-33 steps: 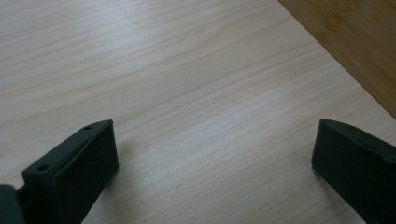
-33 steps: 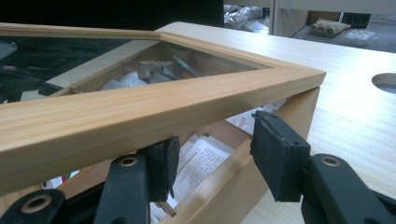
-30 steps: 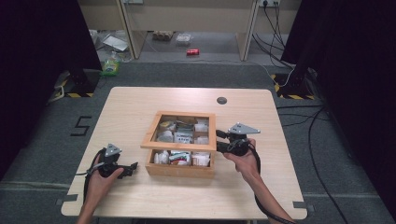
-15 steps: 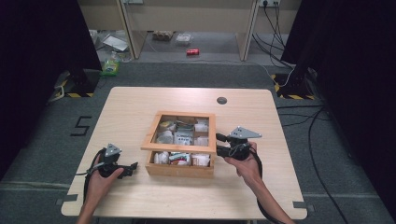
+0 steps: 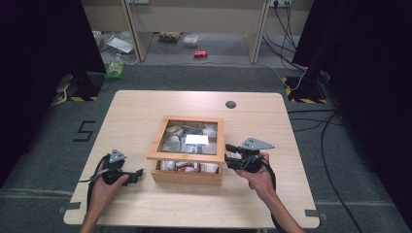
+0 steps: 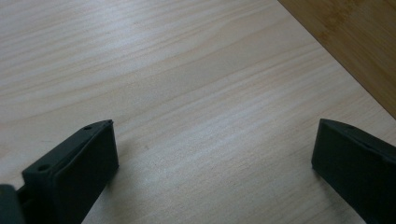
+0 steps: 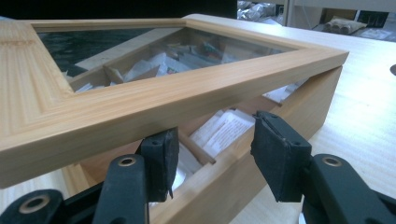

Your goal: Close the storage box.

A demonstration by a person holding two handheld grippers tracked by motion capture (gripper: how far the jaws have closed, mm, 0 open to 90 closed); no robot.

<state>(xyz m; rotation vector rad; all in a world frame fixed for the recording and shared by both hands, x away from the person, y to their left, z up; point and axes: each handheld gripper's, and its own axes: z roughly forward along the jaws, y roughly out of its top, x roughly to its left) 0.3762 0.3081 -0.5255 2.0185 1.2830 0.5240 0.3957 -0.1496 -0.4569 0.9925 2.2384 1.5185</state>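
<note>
A: Count the items, left to right.

B: One left gripper, one wooden box, one right gripper. All are on or over one worktop. Two hands, one per gripper.

A: Left gripper condition?

B: It sits low at the near left of the worktop, well apart from the box. In the left gripper view its jaws stand wide with bare wood grain between them. They hold nothing.

A: Box position and orientation?

B: Near the middle of the worktop, toward the person's edge. The body looks roughly square, so I cannot tell its long axis. Its sides run parallel to the worktop edges. One glass-paned lid is raised at the front and tilted. Paper packets lie in the compartments; the count cannot be read.

A: Right gripper condition?

B: It is just beside the box's right side, pointing left at it. Its jaws stand about half open, under the lid's rim. They grip nothing.
</note>
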